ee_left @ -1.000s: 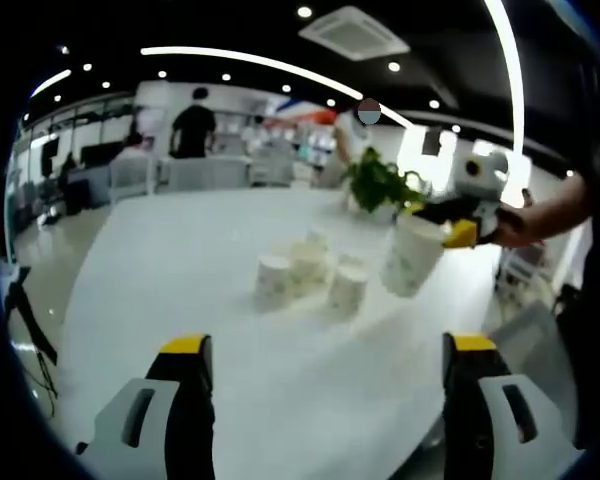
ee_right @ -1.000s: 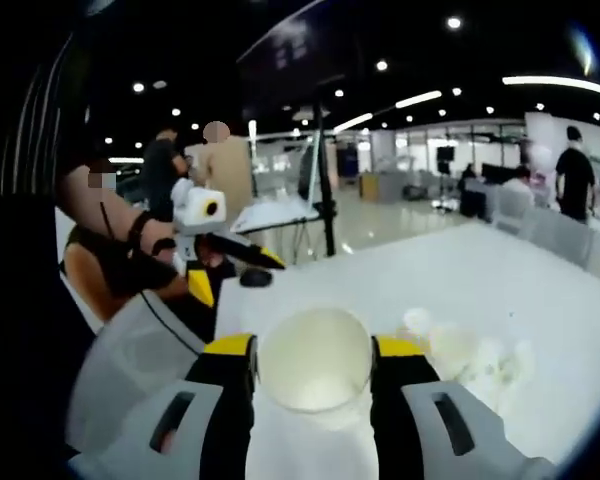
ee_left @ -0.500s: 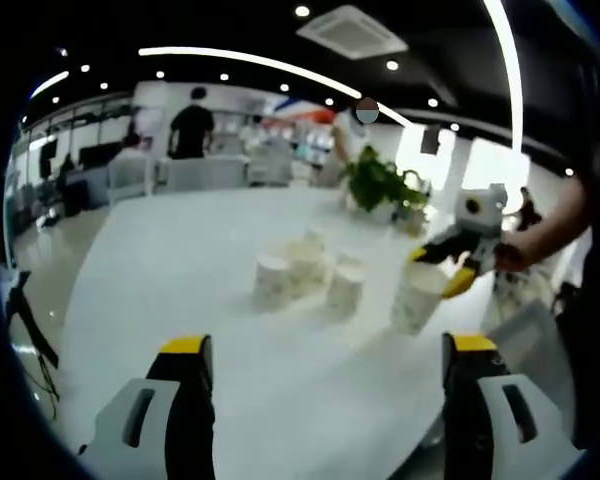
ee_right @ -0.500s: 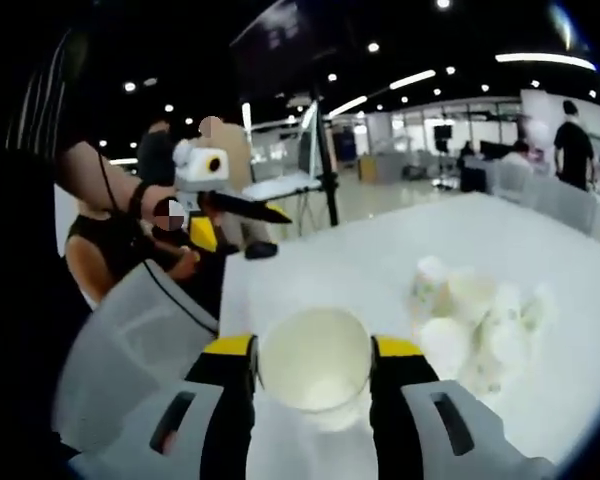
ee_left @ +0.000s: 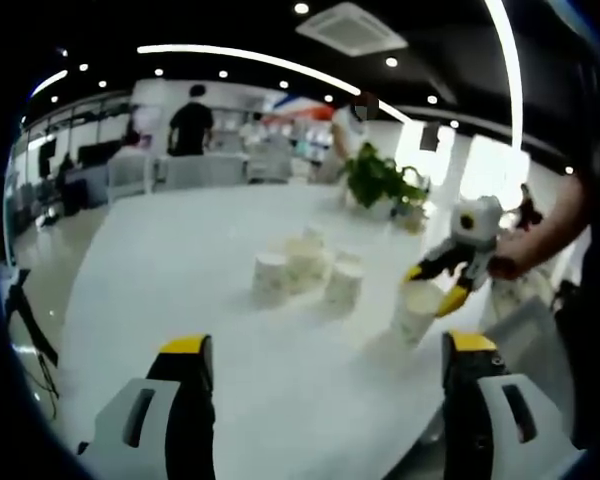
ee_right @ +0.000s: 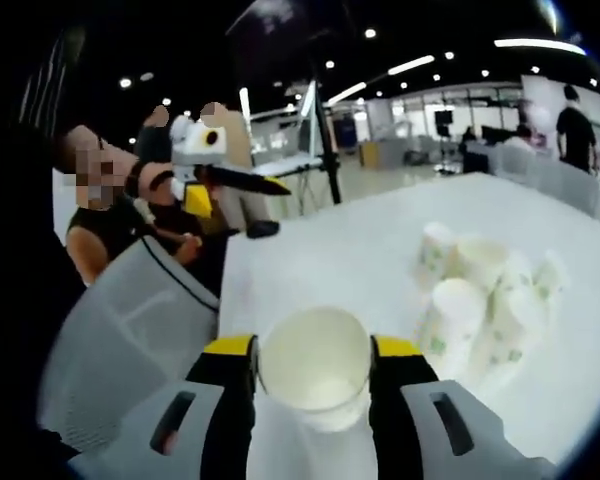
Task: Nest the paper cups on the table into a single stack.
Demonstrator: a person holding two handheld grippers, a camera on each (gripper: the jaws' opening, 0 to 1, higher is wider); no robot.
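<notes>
The right gripper (ee_left: pixel 432 285) has come down with its paper cup (ee_right: pixel 314 362), which now sits low on the white table (ee_left: pixel 170 270). It looks ready to be let go or nested. Its jaws pinch the cup's sides, and the cup is empty. The other cups (ee_right: pixel 485 300) stand in a bunch at about 2 o'clock in the right gripper view. The left gripper (ee_left: pixel 325 410) waits wide apart, holding nothing.

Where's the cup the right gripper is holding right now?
The cup sits between the right gripper's jaws, down on the table, right of the cup cluster in the left gripper view.
</notes>
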